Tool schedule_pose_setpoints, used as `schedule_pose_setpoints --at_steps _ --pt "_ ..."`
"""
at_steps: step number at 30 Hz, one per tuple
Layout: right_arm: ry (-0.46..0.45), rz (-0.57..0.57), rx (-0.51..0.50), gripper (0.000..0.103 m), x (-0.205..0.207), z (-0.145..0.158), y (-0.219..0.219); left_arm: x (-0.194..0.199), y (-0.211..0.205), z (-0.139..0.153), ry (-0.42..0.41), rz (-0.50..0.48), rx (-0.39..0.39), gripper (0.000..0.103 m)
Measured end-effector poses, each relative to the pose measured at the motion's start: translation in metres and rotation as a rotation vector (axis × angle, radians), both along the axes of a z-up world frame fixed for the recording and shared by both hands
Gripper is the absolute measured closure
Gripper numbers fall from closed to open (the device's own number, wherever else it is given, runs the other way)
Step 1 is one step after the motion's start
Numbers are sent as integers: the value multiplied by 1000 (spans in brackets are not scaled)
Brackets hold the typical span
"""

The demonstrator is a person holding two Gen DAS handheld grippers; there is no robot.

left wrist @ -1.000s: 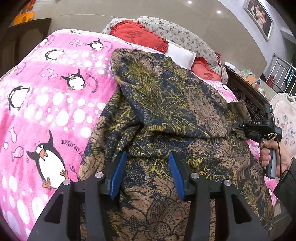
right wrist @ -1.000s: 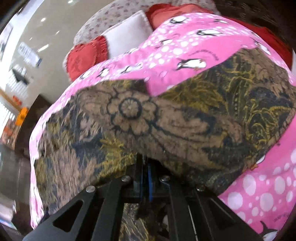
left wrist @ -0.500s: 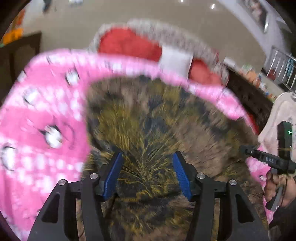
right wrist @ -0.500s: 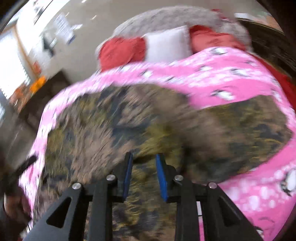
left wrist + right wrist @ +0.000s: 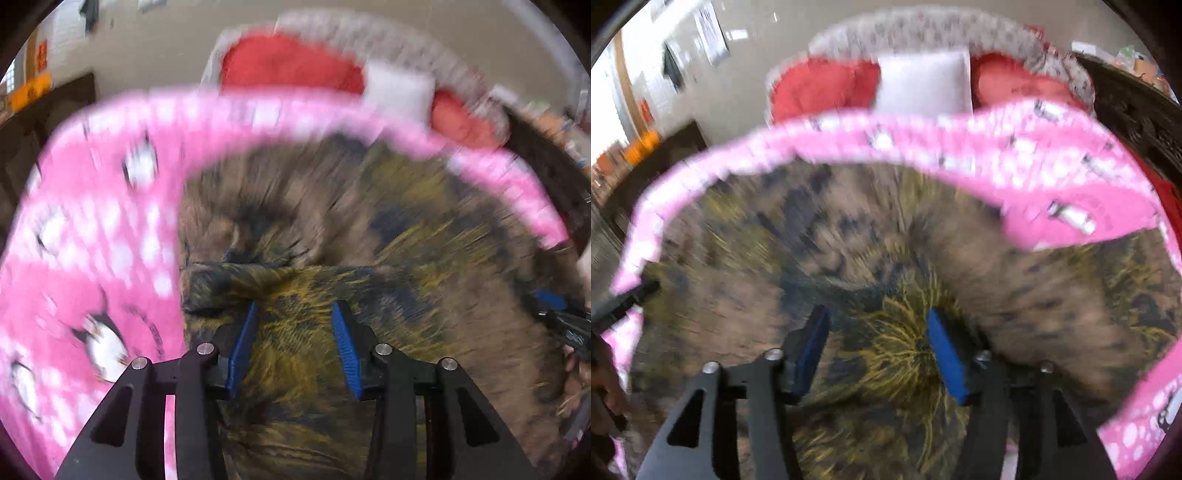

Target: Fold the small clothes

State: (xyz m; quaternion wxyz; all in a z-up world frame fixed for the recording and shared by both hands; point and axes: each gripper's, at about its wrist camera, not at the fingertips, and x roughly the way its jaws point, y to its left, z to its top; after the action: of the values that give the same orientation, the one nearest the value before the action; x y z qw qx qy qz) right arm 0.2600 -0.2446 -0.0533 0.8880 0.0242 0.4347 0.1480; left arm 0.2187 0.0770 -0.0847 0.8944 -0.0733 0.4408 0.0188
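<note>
Fabric fills the middle of both wrist views: a garment [image 5: 424,258] printed in brown, dark navy and mustard-yellow florals, spread loosely over a pink blanket [image 5: 92,229] on a bed. Motion blur smears the pattern, so the finer motifs cannot be made out. In the left wrist view one part of the cloth lies doubled over the rest, its edge forming a ridge just ahead of the tongs. The blanket shows white dots and penguin figures.

The left tongs [image 5: 293,312] have just been closing, yet their blue pads [image 5: 242,347] stand apart with the cloth beneath and between them, not pinched. The right tongs [image 5: 875,325] have just been opening and are released, jaws wide above the garment [image 5: 1052,295].

Beyond the blanket sit red cushions [image 5: 820,88], a white pillow [image 5: 923,81] and a pale flowered cushion [image 5: 942,33]. No containers appear.
</note>
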Motion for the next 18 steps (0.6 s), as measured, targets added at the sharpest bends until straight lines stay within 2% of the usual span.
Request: schedule_pose_setpoints --at_steps 1,2,3,7,10,12,13,15,16,18 --pt "-16 8 -38 38 0 -10 4 -4 0 0 -51 -6 6 81" --pt "-30 5 -38 37 -1 -11 3 -5 -1 -1 -56 -7 16 81" --pt "-38 -3 -42 33 -2 -9 4 -6 -2 0 -57 -7 30 81" --pt "-32 -6 -46 32 -3 -7 4 -12 -8 13 -31 -12 56 81" --pt "-50 -33 -57 33 -25 11 5 -41 -10 37 -91 5 -6 81" --pt "-95 9 -25 31 -49 20 8 -56 -18 37 -105 -6 -29 80" --pt "-75 32 -47 29 -57 15 14 -63 -24 33 -88 -21 -39 80" --pt "63 77 -107 25 -57 -11 23 -74 -33 26 -68 -49 -45 80" --pt "39 78 -125 26 -62 -8 22 -81 -36 25 -75 -65 -37 80" --pt "13 85 -32 27 -74 15 4 -97 -46 18 -99 -118 4 76"
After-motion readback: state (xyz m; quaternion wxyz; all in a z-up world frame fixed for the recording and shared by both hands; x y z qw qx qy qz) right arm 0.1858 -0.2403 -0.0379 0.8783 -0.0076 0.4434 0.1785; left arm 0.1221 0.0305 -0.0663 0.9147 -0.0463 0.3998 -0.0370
